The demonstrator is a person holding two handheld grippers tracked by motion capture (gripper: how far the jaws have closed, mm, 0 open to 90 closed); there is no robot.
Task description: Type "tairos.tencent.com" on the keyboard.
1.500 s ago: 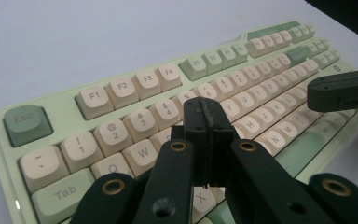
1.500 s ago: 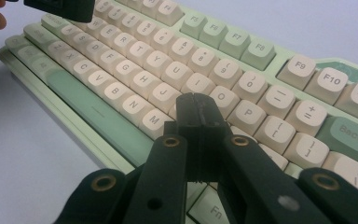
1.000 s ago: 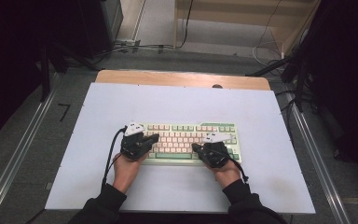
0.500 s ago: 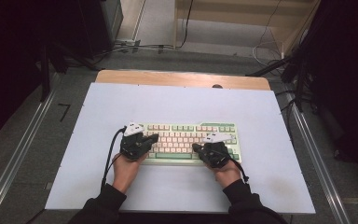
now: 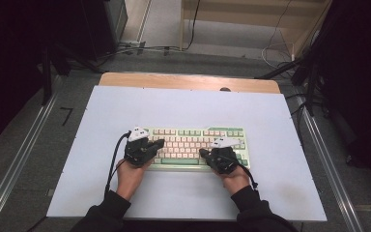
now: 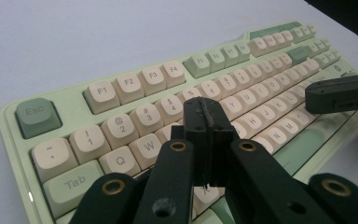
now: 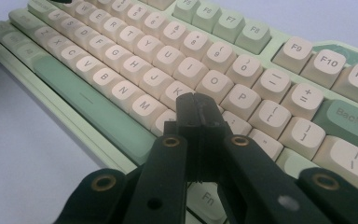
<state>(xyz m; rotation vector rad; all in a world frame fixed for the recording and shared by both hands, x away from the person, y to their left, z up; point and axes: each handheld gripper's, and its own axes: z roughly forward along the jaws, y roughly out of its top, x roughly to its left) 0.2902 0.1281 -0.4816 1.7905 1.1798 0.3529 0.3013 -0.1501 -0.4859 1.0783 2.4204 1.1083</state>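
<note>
Nearest the person, both hands rest on the front of the white table [image 5: 183,193], each with a gripper poised over the keyboard [image 5: 193,142]. The left gripper [image 5: 158,143] has its jaws clenched together with nothing between them, tips over the upper-left letter keys [image 6: 147,147] (around W and E, as its own view shows). The right gripper [image 5: 204,152] is likewise clenched on nothing, its tips over the keys [image 7: 179,91] near K and L.

The work in hand looks like pressing keys with the closed tips. My guess at the main risk: each pair of tips is about as broad as a keycap, so a slightly off-centre push would catch two keys at once. A slanted push could also slide the keyboard, since nothing pins it.

The keyboard lies in the middle of the table, slightly toward the person, well clear of every edge. Bare surface lies left, right and beyond it, so the hands have room to move. Farther off, a wooden strip [image 5: 188,81] borders the far side, then floor with cables [image 5: 149,48].
</note>
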